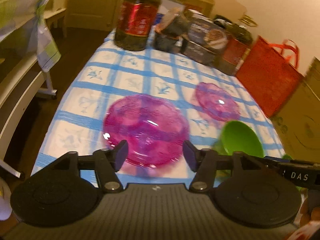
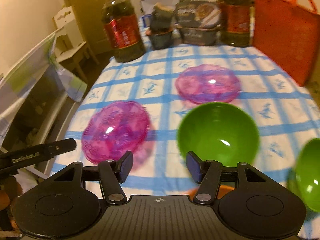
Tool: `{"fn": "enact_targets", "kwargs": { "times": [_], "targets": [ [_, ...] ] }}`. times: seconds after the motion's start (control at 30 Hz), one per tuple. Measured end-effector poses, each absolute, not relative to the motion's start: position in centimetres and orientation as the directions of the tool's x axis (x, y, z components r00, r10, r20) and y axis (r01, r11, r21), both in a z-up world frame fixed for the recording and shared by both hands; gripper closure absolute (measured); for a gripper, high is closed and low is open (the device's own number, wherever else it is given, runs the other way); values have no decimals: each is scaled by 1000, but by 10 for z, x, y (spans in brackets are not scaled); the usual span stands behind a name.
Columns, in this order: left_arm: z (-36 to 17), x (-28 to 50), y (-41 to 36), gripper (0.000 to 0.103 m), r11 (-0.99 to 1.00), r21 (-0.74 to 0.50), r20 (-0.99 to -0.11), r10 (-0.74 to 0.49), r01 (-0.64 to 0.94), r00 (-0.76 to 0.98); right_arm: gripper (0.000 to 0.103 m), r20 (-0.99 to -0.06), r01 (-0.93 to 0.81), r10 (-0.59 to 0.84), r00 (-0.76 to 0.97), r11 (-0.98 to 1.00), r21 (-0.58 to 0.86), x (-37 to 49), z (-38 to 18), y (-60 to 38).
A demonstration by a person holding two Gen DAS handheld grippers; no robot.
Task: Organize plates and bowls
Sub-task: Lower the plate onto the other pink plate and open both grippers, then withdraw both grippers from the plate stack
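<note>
Two clear pink plates lie on the blue-checked tablecloth: a near one (image 1: 146, 132) (image 2: 116, 132) and a farther one (image 1: 217, 102) (image 2: 208, 84). A green bowl (image 2: 218, 134) (image 1: 243, 138) sits upright right of the near plate. A second green bowl (image 2: 309, 178) shows at the right edge, tilted. My left gripper (image 1: 156, 156) stands open just short of the near pink plate, nothing pressed between its fingers. My right gripper (image 2: 159, 166) stands open before the green bowl, holding nothing. The left gripper's arm (image 2: 38, 154) shows at the left of the right wrist view.
At the table's far end stand two dark bottles with red labels (image 2: 124, 34) (image 2: 236, 20), dark tins and boxes (image 2: 198, 24) and a red bag (image 2: 284, 36). A cardboard box (image 1: 300, 120) borders the right side. An orange object (image 2: 226, 190) peeks from under the right gripper. Furniture (image 2: 40, 92) stands left.
</note>
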State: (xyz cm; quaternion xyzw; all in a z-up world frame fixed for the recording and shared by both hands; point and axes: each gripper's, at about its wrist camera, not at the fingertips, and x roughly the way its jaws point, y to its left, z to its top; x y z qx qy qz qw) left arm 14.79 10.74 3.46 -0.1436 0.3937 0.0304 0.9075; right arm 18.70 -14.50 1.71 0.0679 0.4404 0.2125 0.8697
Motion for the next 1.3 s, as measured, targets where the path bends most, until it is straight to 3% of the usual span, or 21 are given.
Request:
{"fn": "enact_targets", "kwargs": {
  "times": [0.2,0.53,0.7,1.3],
  "targets": [
    [43,125,71,35,972,-208,-704,-71,-110,707,33,-748,-278,378,545,924,264,160,18,-183],
    [40,96,28,33,991,-114,-708,-33,-68,706,31,-741,-224,337,581,941,253,131,21,-224],
    [40,86,21,27,988,-141,-707,-56,-64,705,31,-742,-211,342,576,940,270,126,18,-234],
    [39,86,20,27,983,-165,-714,-63,-80,698,31,-750,-204,343,565,939,276,124,14,-235]
  ]
}}
